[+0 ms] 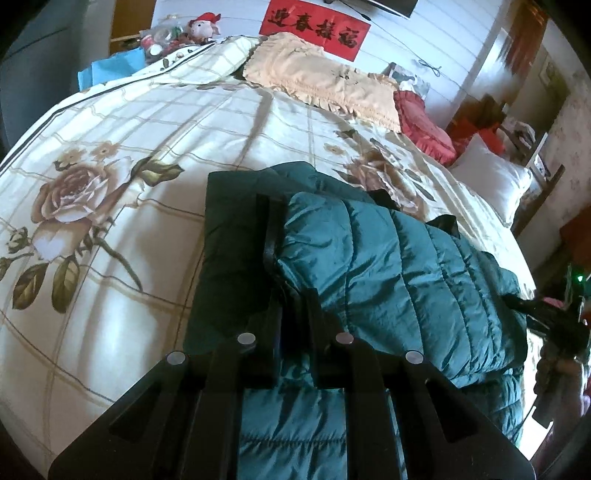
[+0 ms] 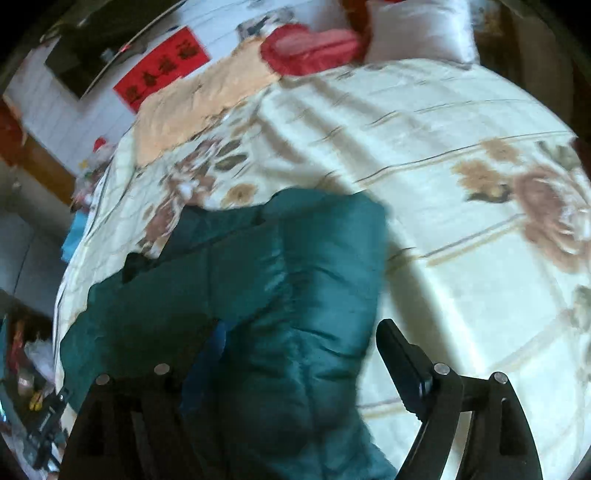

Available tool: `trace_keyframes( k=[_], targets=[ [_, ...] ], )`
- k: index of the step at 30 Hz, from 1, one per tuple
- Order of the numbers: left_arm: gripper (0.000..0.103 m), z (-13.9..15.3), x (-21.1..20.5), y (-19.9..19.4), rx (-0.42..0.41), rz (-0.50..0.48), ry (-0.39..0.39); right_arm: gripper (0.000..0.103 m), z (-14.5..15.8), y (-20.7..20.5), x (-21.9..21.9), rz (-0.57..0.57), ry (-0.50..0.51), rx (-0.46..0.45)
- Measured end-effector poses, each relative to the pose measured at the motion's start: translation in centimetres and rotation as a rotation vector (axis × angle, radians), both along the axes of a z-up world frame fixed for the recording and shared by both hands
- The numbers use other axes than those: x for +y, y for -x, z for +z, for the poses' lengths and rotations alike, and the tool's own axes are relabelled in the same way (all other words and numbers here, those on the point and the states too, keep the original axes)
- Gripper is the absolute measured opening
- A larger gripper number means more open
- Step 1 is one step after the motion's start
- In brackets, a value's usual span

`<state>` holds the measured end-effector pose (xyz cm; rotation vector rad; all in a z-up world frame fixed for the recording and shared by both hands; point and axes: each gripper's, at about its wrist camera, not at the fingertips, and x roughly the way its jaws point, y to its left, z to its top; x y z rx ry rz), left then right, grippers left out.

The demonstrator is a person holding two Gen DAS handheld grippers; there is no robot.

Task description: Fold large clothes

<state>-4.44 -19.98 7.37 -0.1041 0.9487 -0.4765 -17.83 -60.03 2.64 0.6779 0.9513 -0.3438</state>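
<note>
A teal quilted puffer jacket (image 1: 388, 266) lies partly folded on a bed with a cream floral cover (image 1: 110, 206). My left gripper (image 1: 293, 295) is shut on a fold of the jacket near its dark lining edge. In the right wrist view the jacket (image 2: 288, 295) fills the lower middle. My right gripper (image 2: 295, 332) is open, its fingers wide apart on either side of the jacket's bulk; the right finger (image 2: 399, 354) is over the bed cover (image 2: 461, 258), and the left finger is partly hidden by fabric.
A peach pillow (image 1: 317, 77), a red cushion (image 1: 421, 122) and a white pillow (image 1: 491, 181) lie at the bed's head. A red banner (image 1: 314, 26) hangs on the wall. Toys and clutter (image 1: 173, 37) sit beside the bed's far edge.
</note>
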Motion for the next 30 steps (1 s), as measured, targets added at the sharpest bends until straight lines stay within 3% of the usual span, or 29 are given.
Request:
trace_keyframes(
  k=[1, 2, 4, 6, 8, 11, 15, 17, 19, 25, 28, 29, 30],
  targets=[
    [0.010, 0.0, 0.0, 0.0, 0.004, -0.003, 0.001, 0.039, 0.2, 0.1, 0.0, 0.004, 0.025, 0.002],
    [0.010, -0.1, -0.1, 0.0, 0.004, -0.006, -0.001, 0.031, 0.5, 0.2, 0.0, 0.011, 0.041, -0.001],
    [0.011, -0.7, -0.7, 0.0, 0.005, -0.015, -0.016, 0.027, 0.4, 0.4, -0.4, 0.021, 0.079, 0.001],
    [0.011, -1.3, -1.7, 0.2, 0.013, -0.029, -0.034, 0.027, -0.8, 0.4, -1.0, 0.005, 0.116, 0.042],
    [0.011, -1.3, -2.2, 0.4, -0.002, -0.022, -0.054, 0.028, -1.3, 0.6, -1.8, -0.021, 0.078, 0.031],
    [0.012, -0.9, -1.7, 0.3, 0.009, -0.034, -0.028, 0.028, 0.5, 2.3, -2.4, -0.041, 0.057, 0.009],
    [0.015, 0.2, 0.3, 0.1, 0.033, -0.013, 0.025, 0.037, 3.3, 4.5, -0.2, 0.026, 0.150, 0.004],
    [0.015, 1.1, 0.8, 0.5, 0.012, 0.000, 0.036, 0.050, 4.5, 5.6, 1.7, 0.088, 0.174, -0.022],
    [0.015, 2.0, 1.0, 0.9, -0.022, 0.011, 0.029, 0.050, 4.8, 6.1, 3.4, 0.137, 0.198, -0.032],
    [0.015, 3.6, 0.9, 1.5, -0.037, 0.018, 0.067, 0.050, 1.4, 5.5, 6.8, 0.248, 0.322, 0.097],
    [0.015, 4.2, 1.1, 1.8, -0.052, 0.027, 0.077, 0.050, -0.7, 6.2, 6.1, 0.207, 0.339, 0.144],
    [0.017, 4.4, 1.2, 1.9, -0.057, 0.031, 0.082, 0.049, -1.0, 6.5, 5.9, 0.200, 0.335, 0.146],
    [0.032, 4.6, 1.2, 1.9, -0.061, 0.032, 0.086, 0.050, -1.1, 6.9, 5.5, 0.188, 0.332, 0.150]
  ],
)
